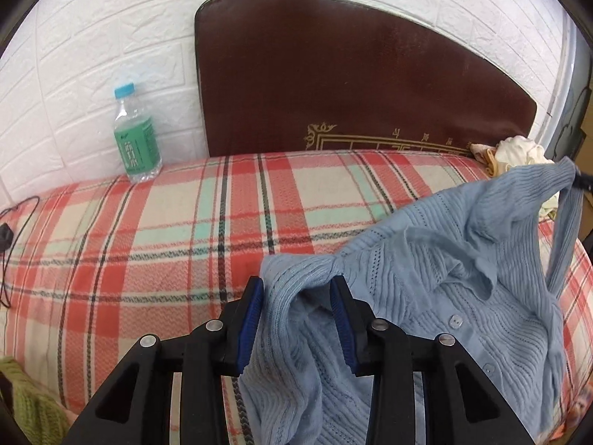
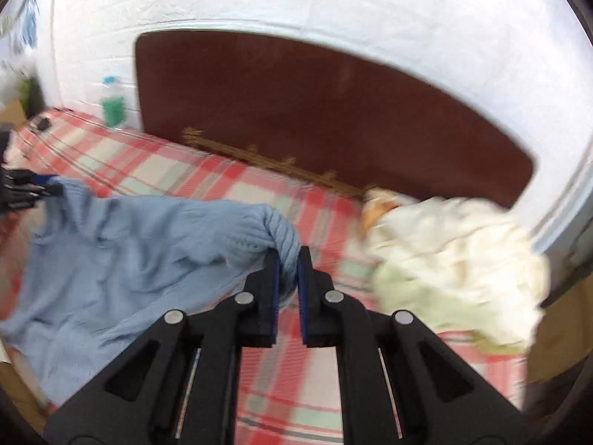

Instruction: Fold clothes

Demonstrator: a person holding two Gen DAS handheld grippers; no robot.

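1. Step in hand, by the look of it: lifting and spreading out the blue cardigan [image 1: 463,259] ahead of the first fold. No fold made yet.
2. Left tongs [image 1: 296,283]: about a third open, clamped on a thick bunch of the cardigan's knit that fills the gap from pad to pad.
3. Right tongs [image 2: 288,259]: almost fully closed, pinching a narrow ribbed edge of the same cardigan and holding it up off the bed.
4. Cardigan itself: hanging slack between the two tongs above the checked blanket [image 1: 148,241], button side up, collar crumpled near the middle, lower part trailing on the blanket.
5. Nearby: a heap of cream clothes [image 2: 452,259] close on the right, a water bottle [image 1: 137,141] well apart by the wall, a dark headboard [image 1: 352,74] behind, a bit of green knit [image 1: 22,400] at the near left edge.
6. Called for next, as a judgement: draw the two grips apart until the knit hangs flat, then lay it smooth on the open stretch of blanket on the left.
7. Worth minding: keep clear of the cream heap, and avoid stretching the loose knit, since the left grip takes a bunch and not a clean edge.
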